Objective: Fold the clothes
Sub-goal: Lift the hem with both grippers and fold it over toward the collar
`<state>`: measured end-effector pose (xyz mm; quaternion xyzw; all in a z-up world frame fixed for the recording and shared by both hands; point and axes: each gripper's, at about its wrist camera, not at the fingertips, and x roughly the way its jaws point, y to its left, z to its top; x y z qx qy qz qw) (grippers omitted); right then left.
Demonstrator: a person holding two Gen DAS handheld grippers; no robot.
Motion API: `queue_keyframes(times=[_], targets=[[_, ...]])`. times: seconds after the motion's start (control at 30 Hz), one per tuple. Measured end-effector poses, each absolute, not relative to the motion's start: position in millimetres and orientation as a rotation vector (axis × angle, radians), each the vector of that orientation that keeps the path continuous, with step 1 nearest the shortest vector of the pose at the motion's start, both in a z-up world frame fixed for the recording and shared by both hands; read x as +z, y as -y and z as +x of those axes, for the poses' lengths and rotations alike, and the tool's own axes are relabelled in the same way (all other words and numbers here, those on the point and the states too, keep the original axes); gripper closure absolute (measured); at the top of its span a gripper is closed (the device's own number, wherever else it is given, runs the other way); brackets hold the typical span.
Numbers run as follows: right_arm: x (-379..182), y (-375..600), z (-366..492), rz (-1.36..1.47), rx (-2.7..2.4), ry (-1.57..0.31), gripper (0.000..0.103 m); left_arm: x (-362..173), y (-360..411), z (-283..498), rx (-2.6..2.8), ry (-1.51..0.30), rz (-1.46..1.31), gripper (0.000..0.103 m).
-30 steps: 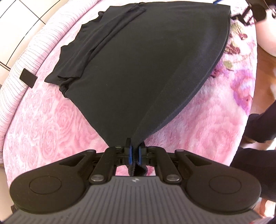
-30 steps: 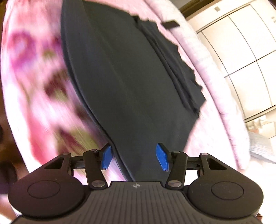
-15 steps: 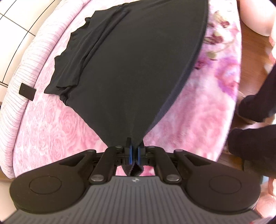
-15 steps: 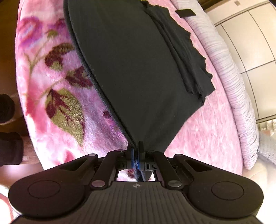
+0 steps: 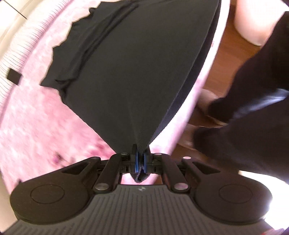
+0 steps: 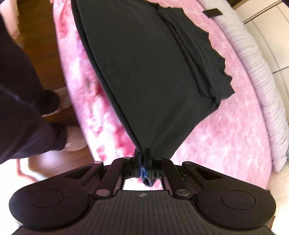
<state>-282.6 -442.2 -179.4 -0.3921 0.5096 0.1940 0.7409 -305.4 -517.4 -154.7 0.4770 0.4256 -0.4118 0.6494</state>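
A black garment (image 5: 137,68) lies on a pink floral blanket (image 5: 36,130), its near hem lifted taut. My left gripper (image 5: 140,159) is shut on one hem corner, which bunches between the blue pads. My right gripper (image 6: 142,160) is shut on the other hem corner of the same black garment (image 6: 153,68). A folded sleeve (image 6: 204,59) lies along the garment's far side. The cloth stretches from each gripper back over the pink blanket (image 6: 225,135).
The blanket's edge runs close to both grippers, with wooden floor (image 5: 227,54) beyond it. The person's dark trouser legs (image 5: 252,108) and feet (image 6: 30,101) stand by that edge. A ribbed pale border with a black tag (image 6: 211,13) lies at the far side.
My right gripper closed on the hem corner, having been open a second ago. Both grippers have lifted and pulled the hem back toward the blanket's edge; the floor and legs now show more.
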Motion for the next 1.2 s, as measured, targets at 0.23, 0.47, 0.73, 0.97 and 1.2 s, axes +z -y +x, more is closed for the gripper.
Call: queue_keyframes(times=[0.23, 0.47, 0.73, 0.97, 1.2], targets=[[-144, 459, -291, -0.814, 0.488, -1.144, 0.103, -130, 536, -273, -0.901, -0.962, 1.041, 0.100], [-114, 474, -174, -0.889, 0.499, -1.039, 0.103, -105, 558, -166, -0.867, -0.900, 0.989, 0.100], [-109, 403, 36, -0.901, 0.499, -1.093, 0.103, -141, 581, 4, -0.947, -0.990, 0.885, 0.100], [-139, 377, 163, -0.780, 0.477, -1.204, 0.103, -184, 595, 105, -0.992, -1.084, 0.813, 0.099], [-170, 390, 227, -0.732, 0.489, -1.238, 0.103, -214, 608, 157, -0.966, -1.123, 0.797, 0.099]])
